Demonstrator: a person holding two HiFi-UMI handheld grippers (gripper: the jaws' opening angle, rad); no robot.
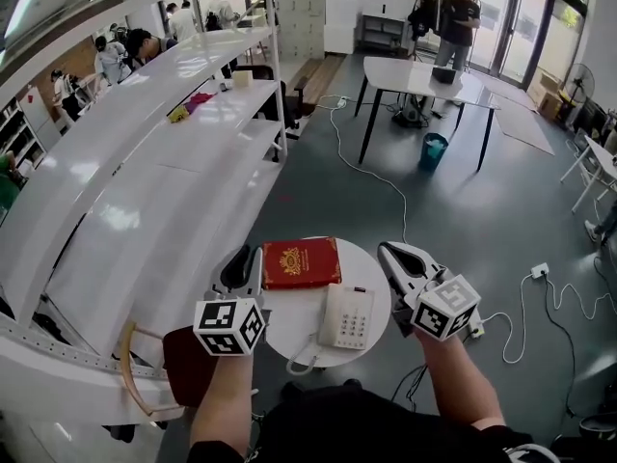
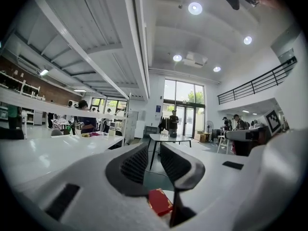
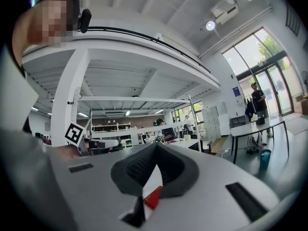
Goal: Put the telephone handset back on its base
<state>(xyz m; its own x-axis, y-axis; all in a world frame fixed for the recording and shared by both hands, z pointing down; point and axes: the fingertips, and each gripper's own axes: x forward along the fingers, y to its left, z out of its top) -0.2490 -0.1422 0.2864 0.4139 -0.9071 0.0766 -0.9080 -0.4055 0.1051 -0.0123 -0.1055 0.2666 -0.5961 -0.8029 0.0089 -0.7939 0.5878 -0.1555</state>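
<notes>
Item: white telephone, on a round white table (image 1: 285,328) directly in front of the person. The handset (image 1: 330,316) lies along the left side of the base (image 1: 355,318), its long axis running from the near edge of the table toward the far edge, parallel to the keypad. It appears to rest in its cradle, though whether it is fully seated cannot be told from the head view. The coiled cord (image 1: 301,359) loops off the near-left corner toward the table rim. A red book (image 1: 301,262) lies just beyond the telephone, close to it but apart. Left tool (image 1: 249,258): held level above the table's left rim, jaws narrow with a slim gap, nothing between them; its own view (image 2: 154,150) looks across the room, with the book low in frame. Right tool (image 3: 156,146): held level over the right rim (image 1: 388,251), tips brought together, empty. The telephone sits below and between the two tools; the right tool looks slightly closer to the base, the left one to the handset's side. Room for moving: bare table on the left and near sides of the telephone, open floor to the right; a chair (image 1: 183,360) and white shelving (image 1: 145,191) crowd the left. Judged status: replacement seems complete or nearly so.
</notes>
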